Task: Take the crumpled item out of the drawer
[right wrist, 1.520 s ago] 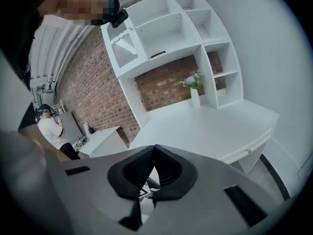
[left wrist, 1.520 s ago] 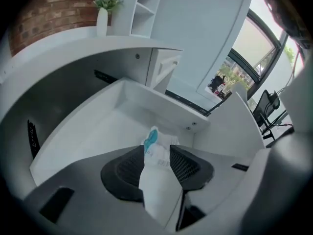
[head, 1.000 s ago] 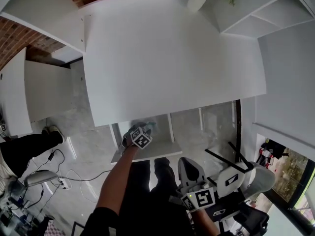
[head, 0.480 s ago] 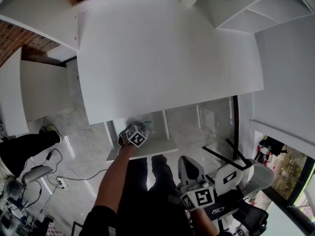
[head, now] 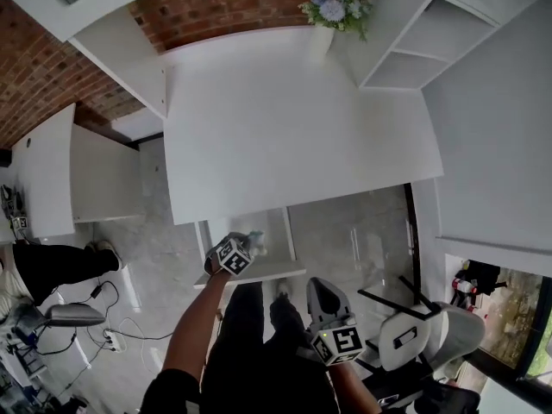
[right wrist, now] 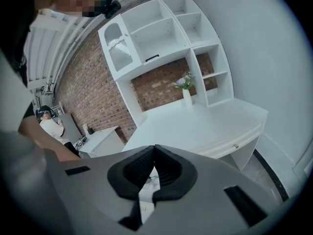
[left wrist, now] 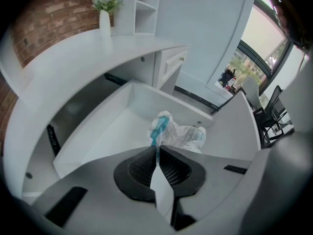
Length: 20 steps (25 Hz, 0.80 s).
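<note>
The crumpled item (left wrist: 185, 135) is a clear plastic wrapper with a teal end; it lies in the open white drawer (left wrist: 100, 131) under the desk. My left gripper (left wrist: 156, 149) is down in the drawer. Its jaws are closing, and the wrapper's teal strip is pinched between the pads. In the head view the left gripper (head: 247, 245) sits over the drawer (head: 259, 273) at the crumpled item (head: 255, 238). My right gripper (head: 322, 295) hangs low near my lap, shut with nothing in it; its own view shows the right gripper (right wrist: 154, 150) aimed at the desk.
A broad white desk (head: 293, 136) spans the middle, with a flower vase (head: 332, 11) and white shelving (head: 405, 24) at the back. A white cabinet (head: 78, 171) stands left, a seated person (head: 52, 261) and floor cables (head: 112, 335) lower left, a chair (head: 414, 335) lower right.
The head view has tilted up, and the brick wall and the flowers now show. My left gripper stays at the drawer by the crumpled item. The right gripper has hardly moved.
</note>
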### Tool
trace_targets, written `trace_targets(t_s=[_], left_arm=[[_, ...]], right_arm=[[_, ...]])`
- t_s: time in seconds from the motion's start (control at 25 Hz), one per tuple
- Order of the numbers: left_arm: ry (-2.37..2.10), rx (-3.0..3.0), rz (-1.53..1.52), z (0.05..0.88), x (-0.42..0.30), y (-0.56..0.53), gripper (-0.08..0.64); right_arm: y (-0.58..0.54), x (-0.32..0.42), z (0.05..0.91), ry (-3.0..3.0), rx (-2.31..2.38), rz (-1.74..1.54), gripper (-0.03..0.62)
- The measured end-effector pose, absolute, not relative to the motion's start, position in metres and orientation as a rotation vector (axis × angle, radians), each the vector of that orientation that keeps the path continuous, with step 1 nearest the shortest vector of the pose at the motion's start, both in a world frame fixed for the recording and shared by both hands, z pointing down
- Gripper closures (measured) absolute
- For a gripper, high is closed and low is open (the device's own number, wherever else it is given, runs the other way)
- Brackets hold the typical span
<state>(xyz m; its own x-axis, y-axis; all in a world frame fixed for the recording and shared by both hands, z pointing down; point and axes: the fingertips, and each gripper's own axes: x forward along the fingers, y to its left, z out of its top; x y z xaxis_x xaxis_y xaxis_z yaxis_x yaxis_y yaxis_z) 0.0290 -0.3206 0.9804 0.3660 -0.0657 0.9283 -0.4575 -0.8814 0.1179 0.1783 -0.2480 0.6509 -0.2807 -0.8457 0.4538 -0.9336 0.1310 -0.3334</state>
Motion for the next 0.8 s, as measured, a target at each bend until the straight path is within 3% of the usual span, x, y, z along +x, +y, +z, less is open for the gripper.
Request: trace_targets(t_s=[0.28,0.8], left_arm=[[-0.809,2.367,1.278,0.850,0.008,-0.308,0.518],[-1.449,2.458,0.522,0.585,-0.051,-0.212,0.518]], right_arm=[[-0.222,0.177,0.589,-2.414,1.692,0.717,0.578],[-0.186,0.139,0.505,-2.609,1.560,0.473,0.578]])
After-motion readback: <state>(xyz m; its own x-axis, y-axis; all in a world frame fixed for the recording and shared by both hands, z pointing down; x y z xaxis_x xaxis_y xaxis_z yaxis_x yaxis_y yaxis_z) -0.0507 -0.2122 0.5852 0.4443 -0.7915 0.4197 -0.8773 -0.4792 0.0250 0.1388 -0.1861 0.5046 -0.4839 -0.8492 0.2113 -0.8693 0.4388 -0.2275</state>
